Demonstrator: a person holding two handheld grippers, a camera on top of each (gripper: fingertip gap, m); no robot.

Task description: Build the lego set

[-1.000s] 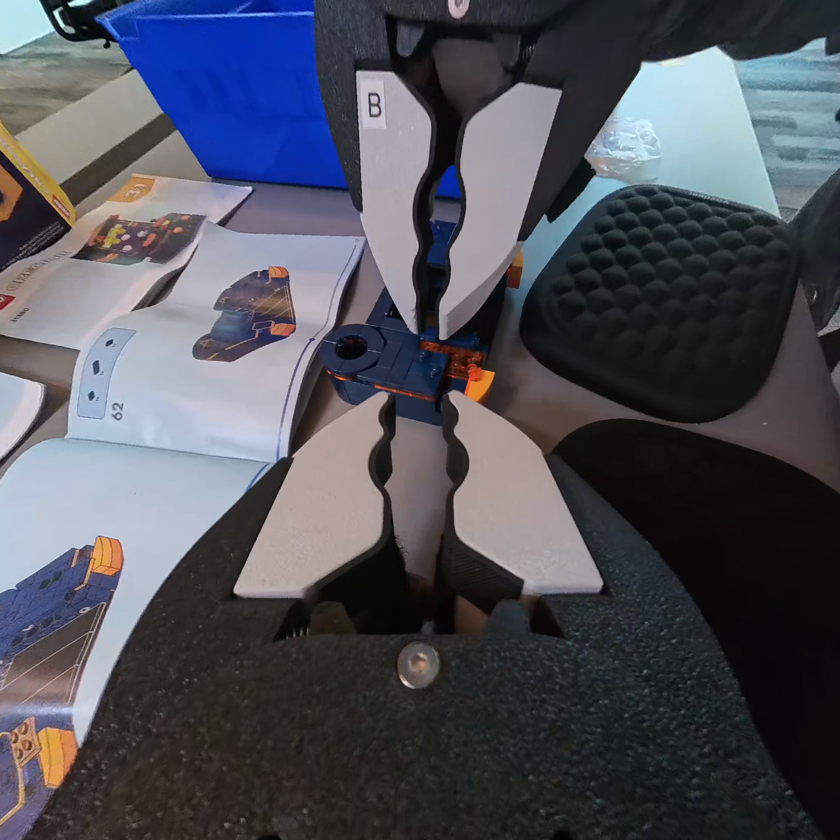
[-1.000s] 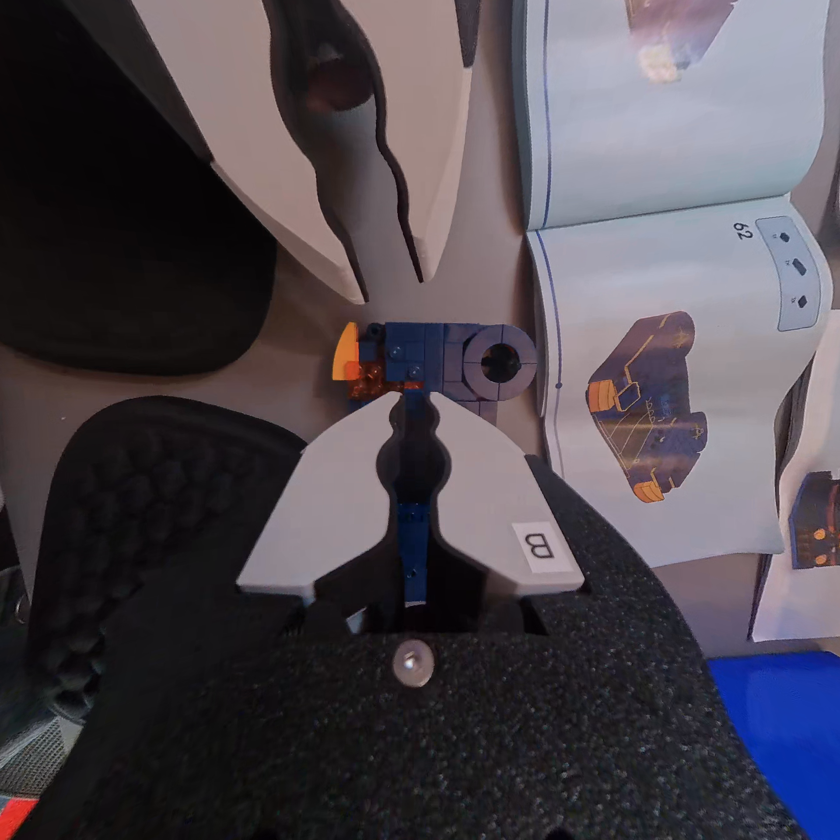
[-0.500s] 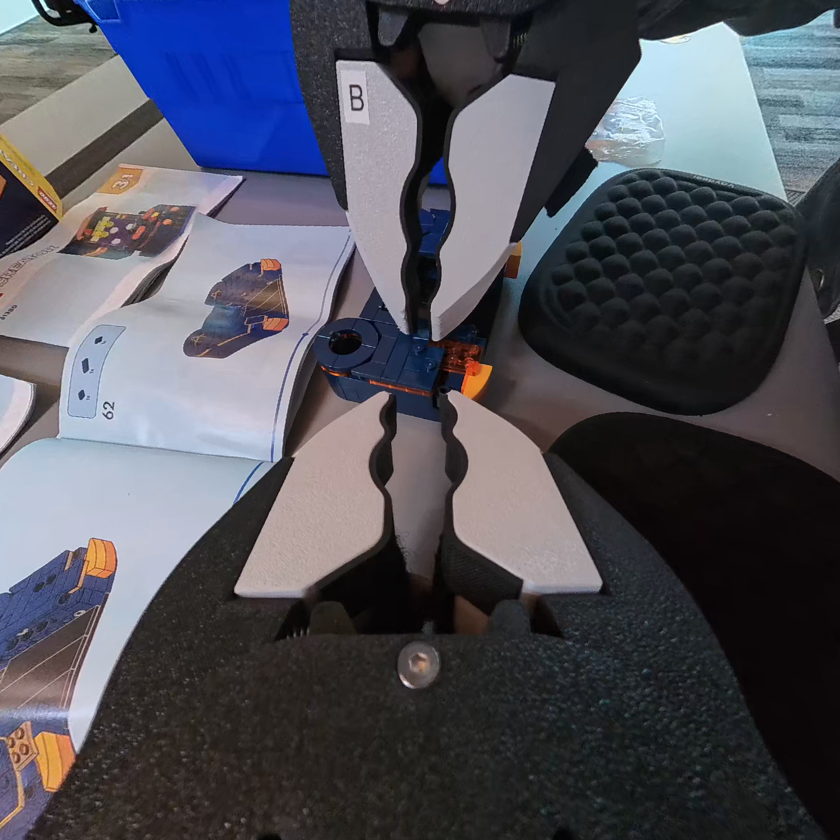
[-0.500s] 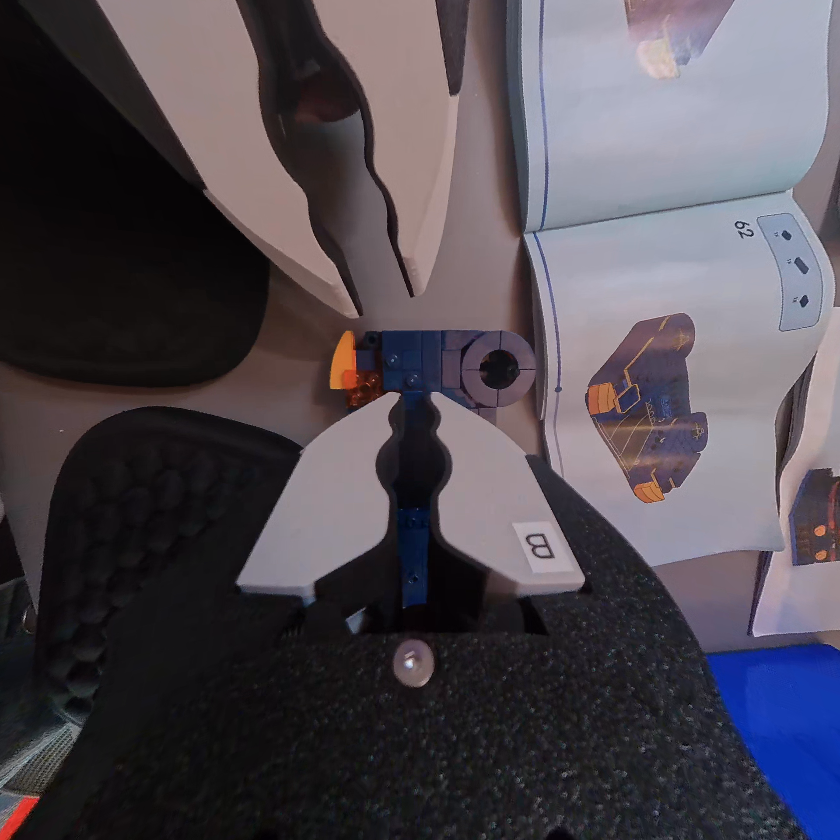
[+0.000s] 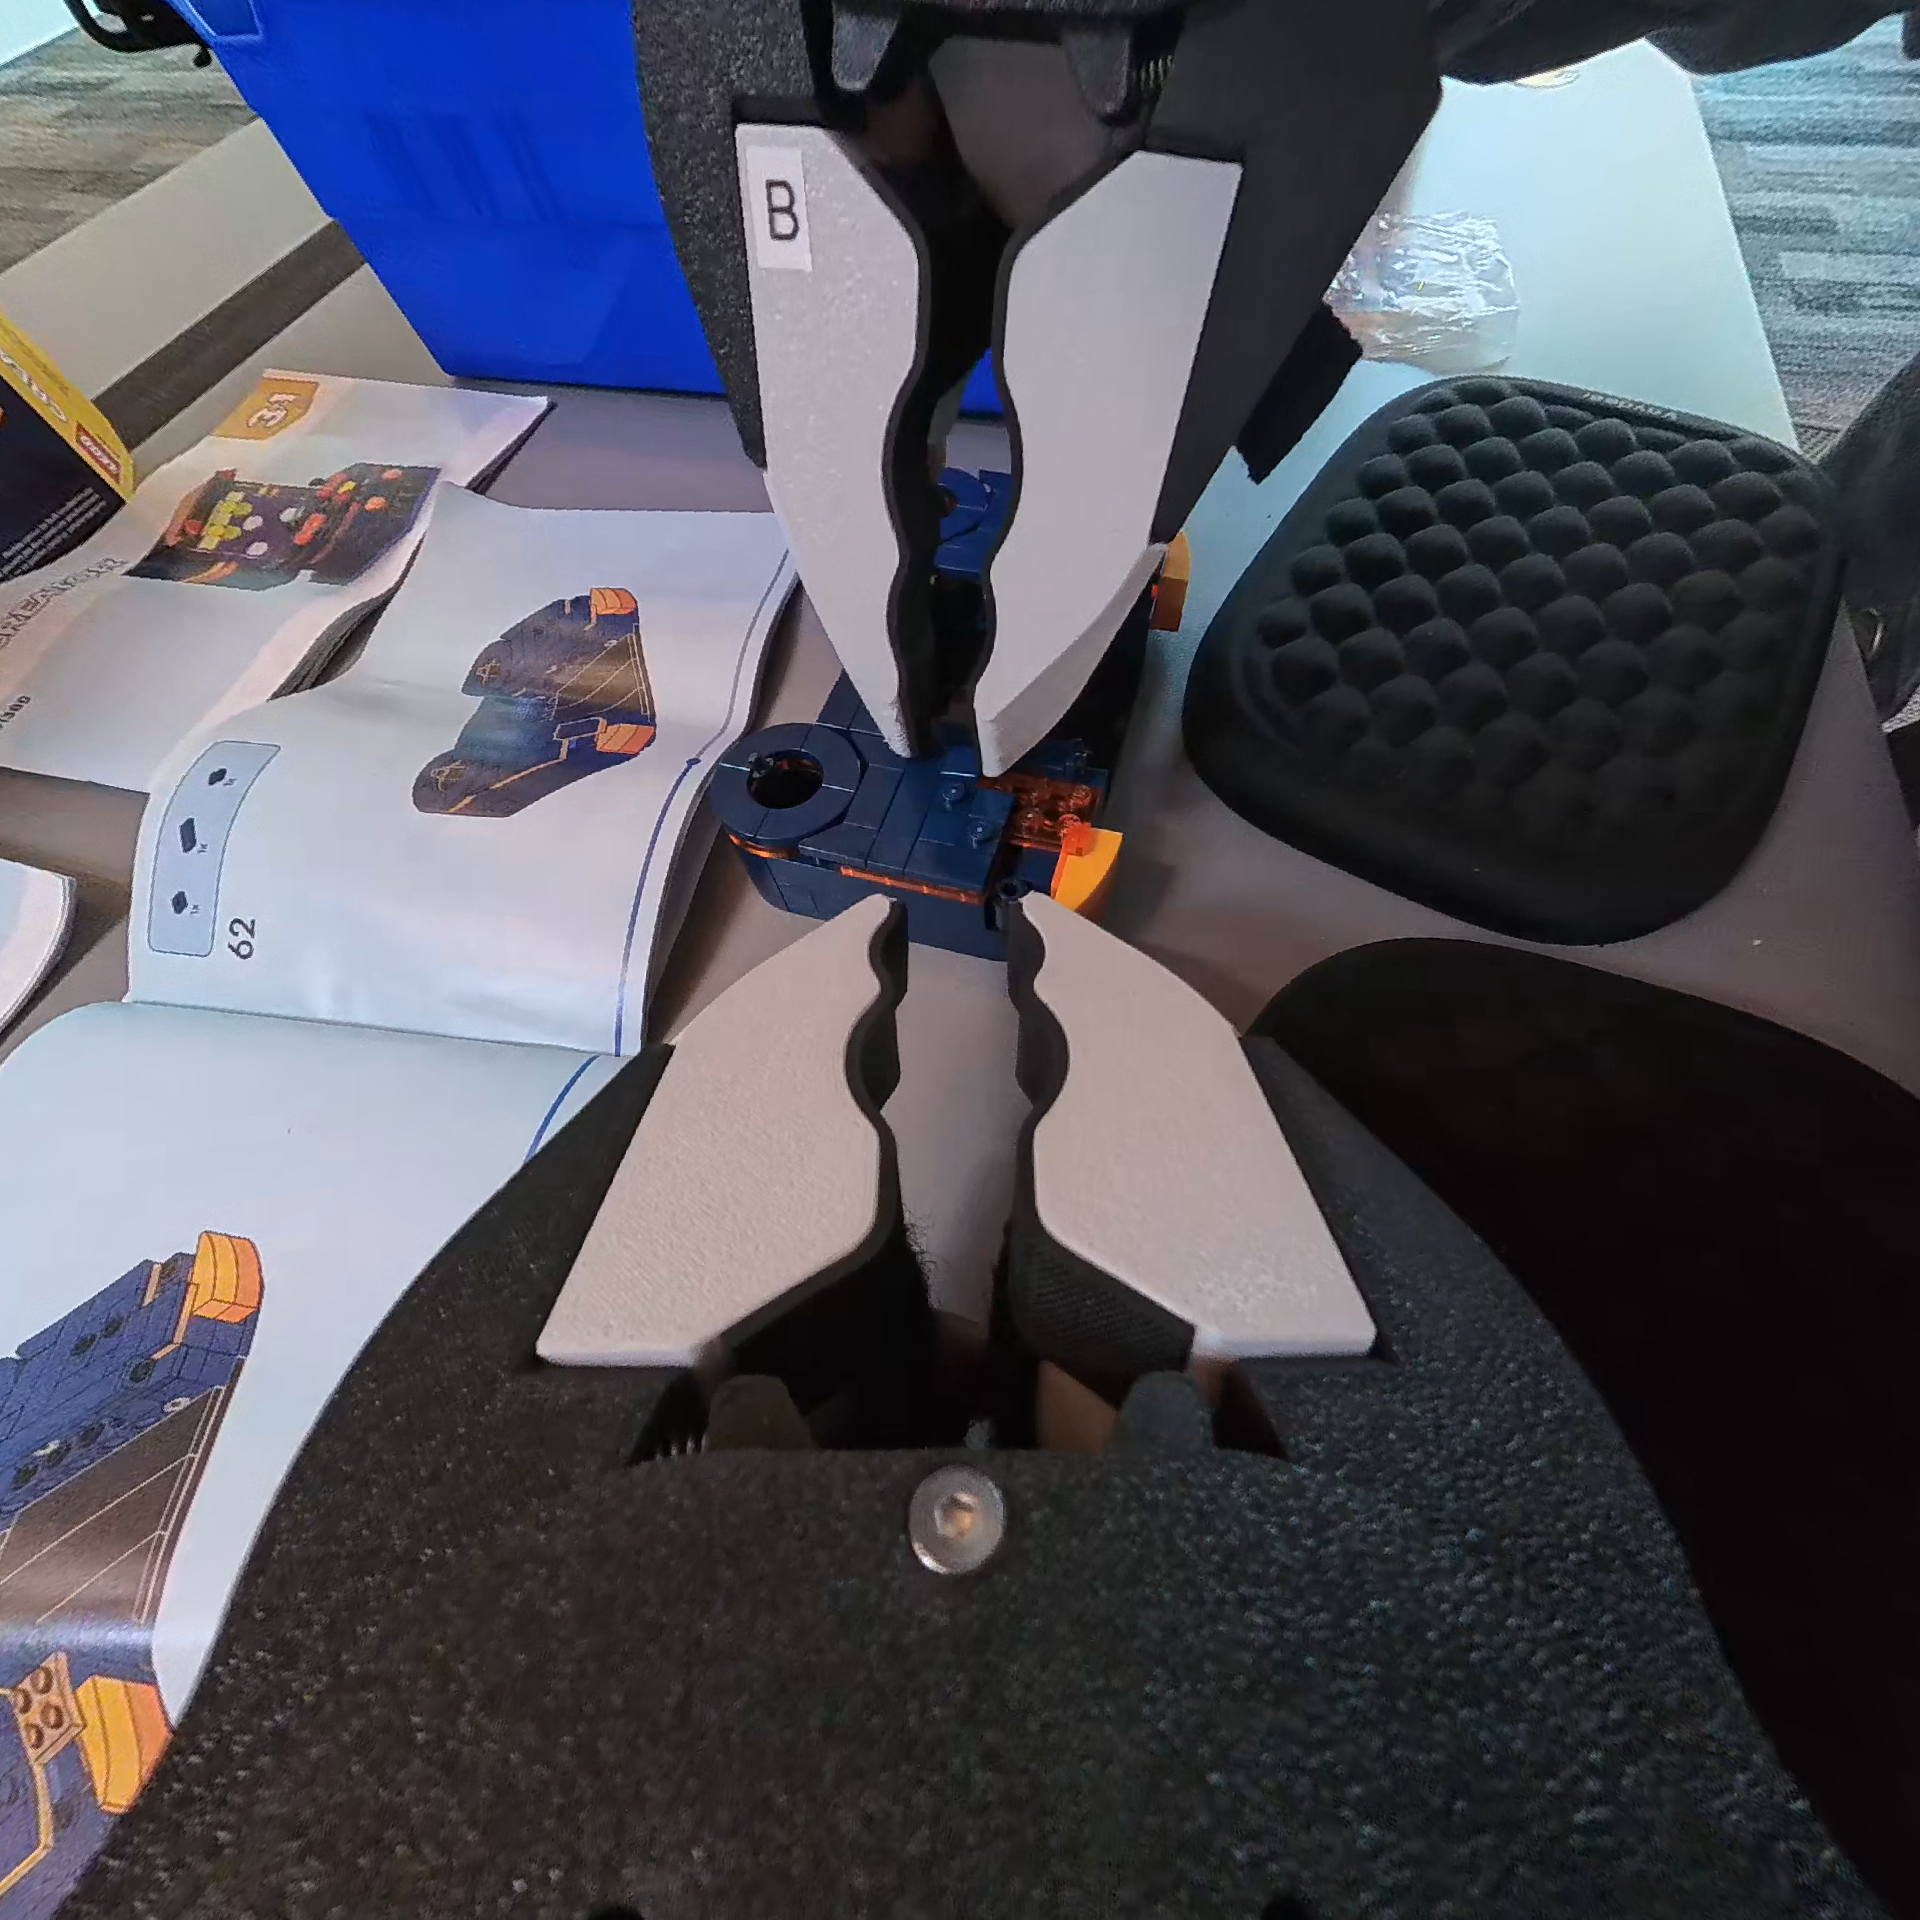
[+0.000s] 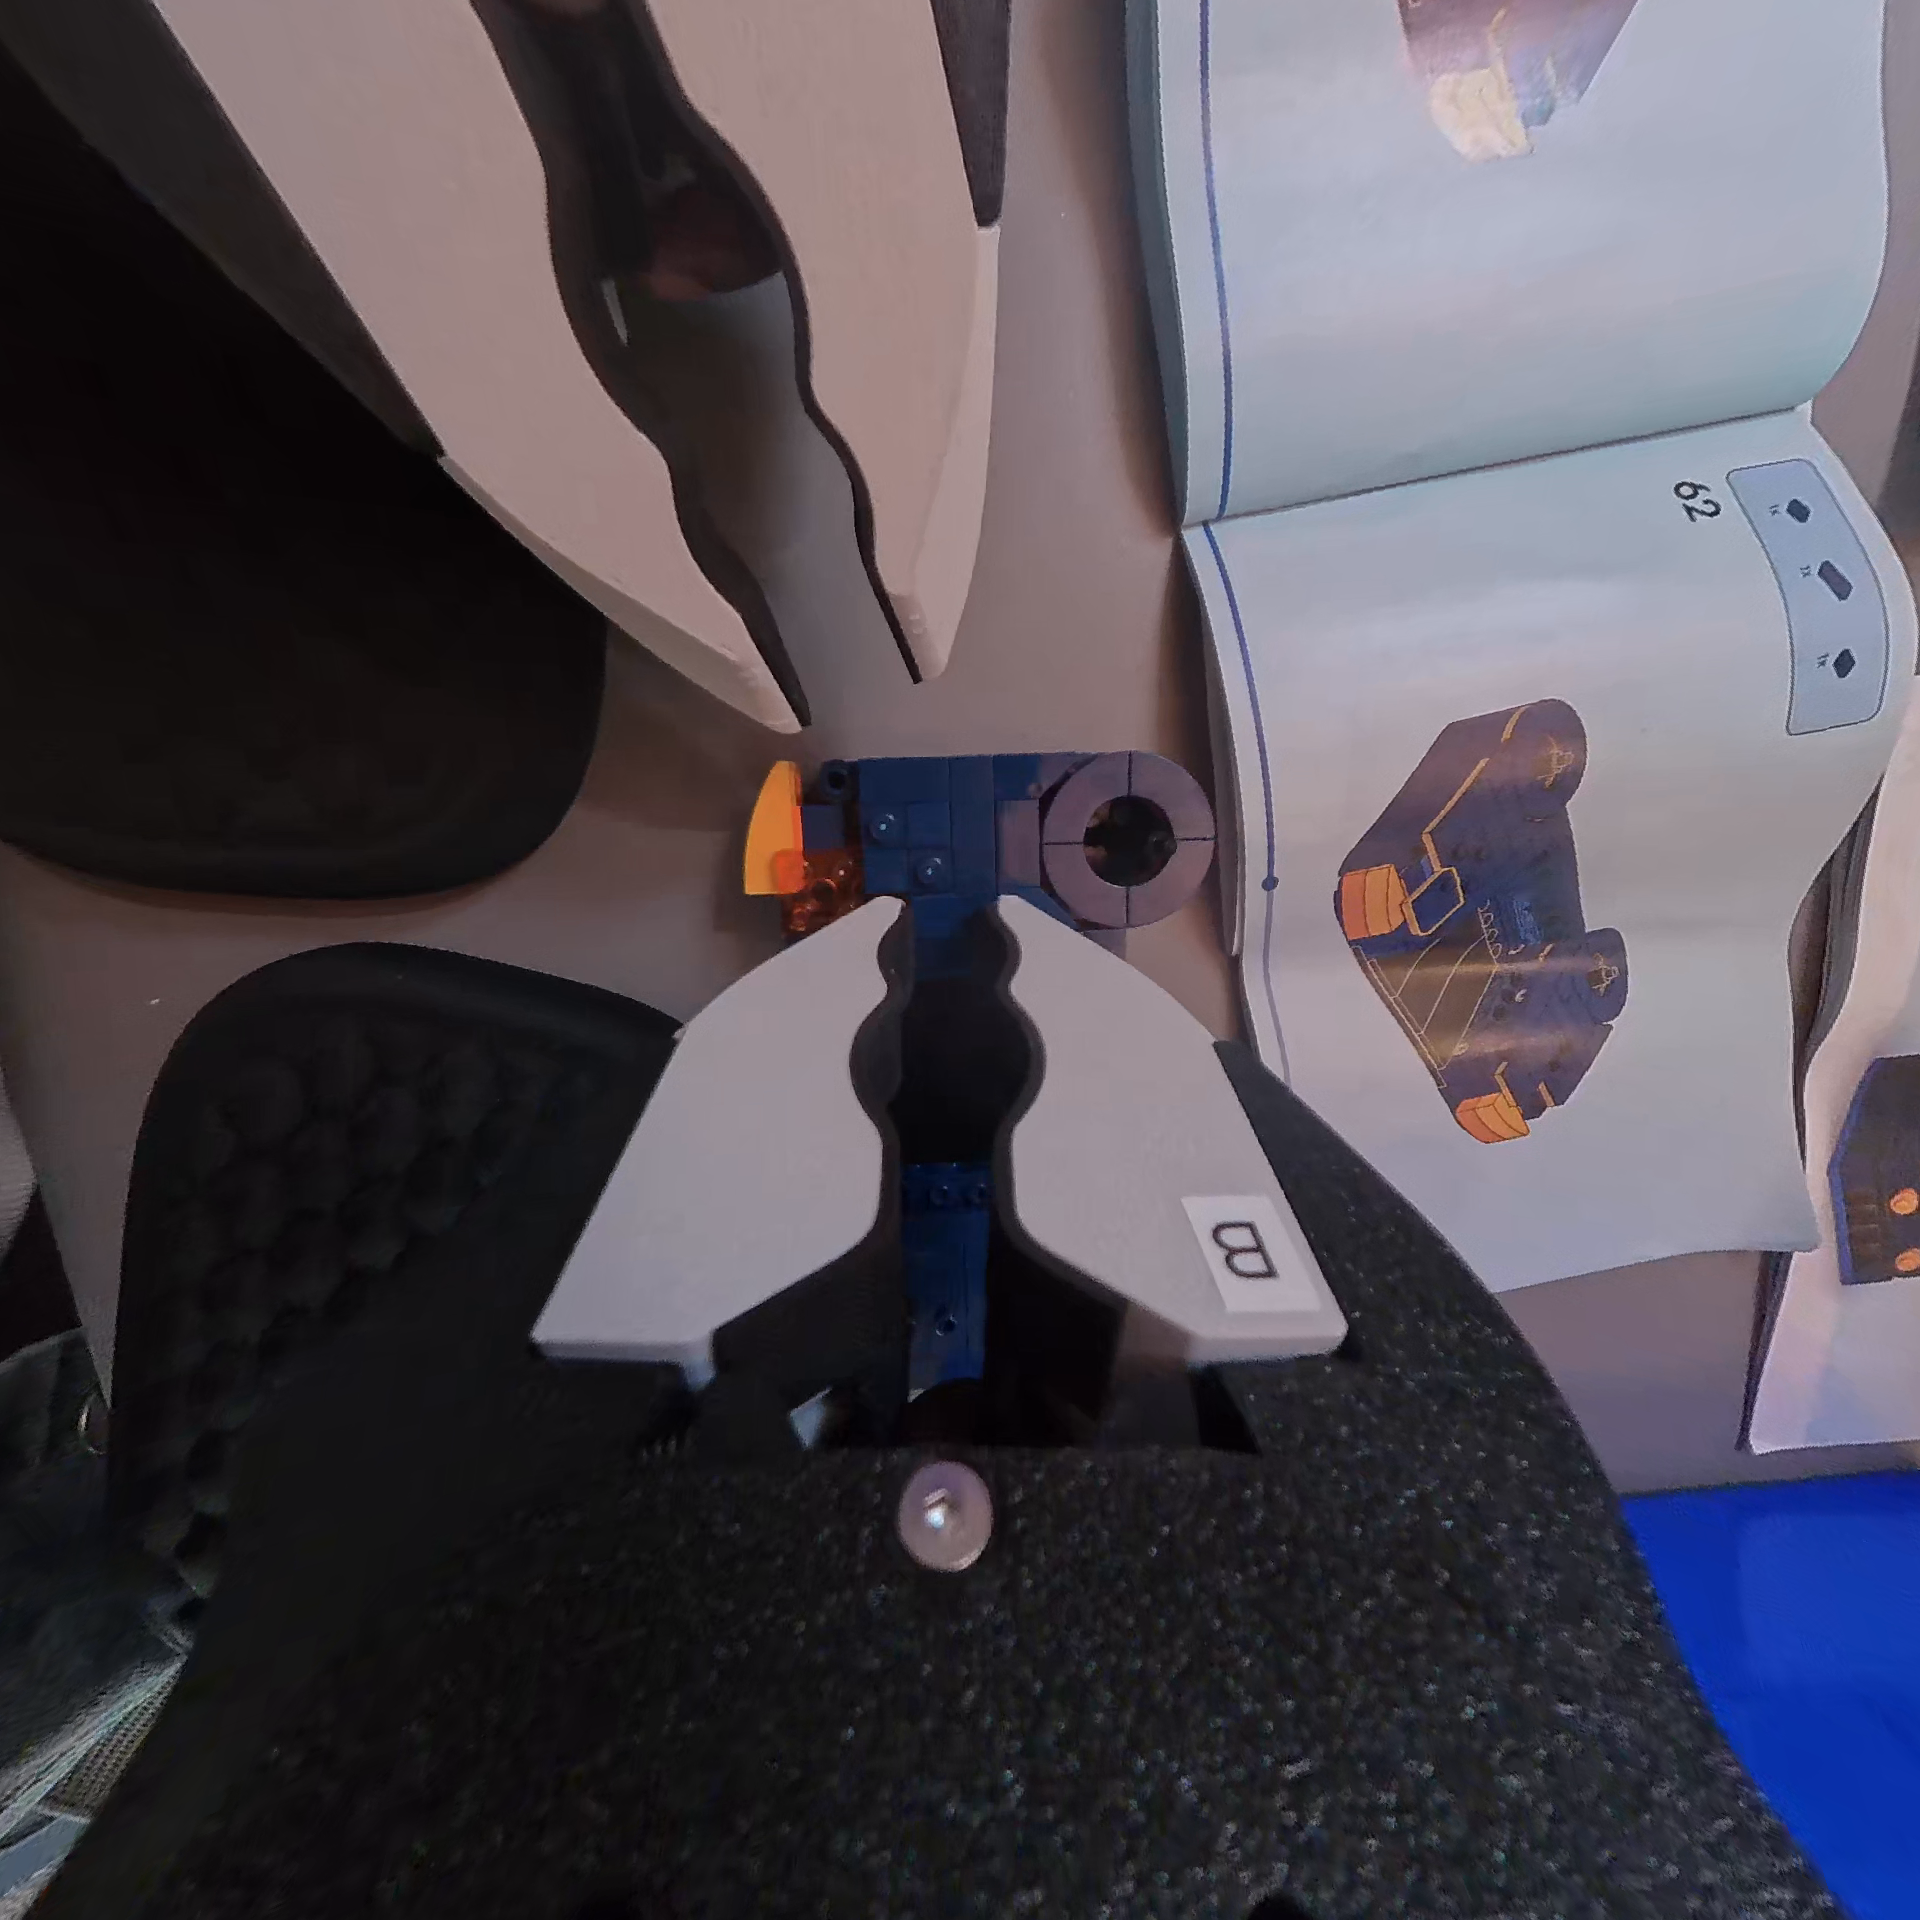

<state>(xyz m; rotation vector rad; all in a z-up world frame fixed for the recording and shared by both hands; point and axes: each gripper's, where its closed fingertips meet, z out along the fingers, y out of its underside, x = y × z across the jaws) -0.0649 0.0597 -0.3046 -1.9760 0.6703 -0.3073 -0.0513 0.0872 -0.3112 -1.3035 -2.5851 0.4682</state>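
Bright, even daylight; wide-angle edge distortion.

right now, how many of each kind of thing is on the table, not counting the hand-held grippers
lego model: 1
open instruction booklet: 1
blue bin: 1
black pads: 2
clear plastic bag: 1
lego box: 1
total: 7

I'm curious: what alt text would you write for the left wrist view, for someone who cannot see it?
A dark blue and orange lego model sits on a grey table between two grey-fingered grippers: the left gripper points at it from below, its fingers slightly apart, and the right gripper comes down onto its top. An open instruction booklet lies to the left, a bumpy black pad to the right.
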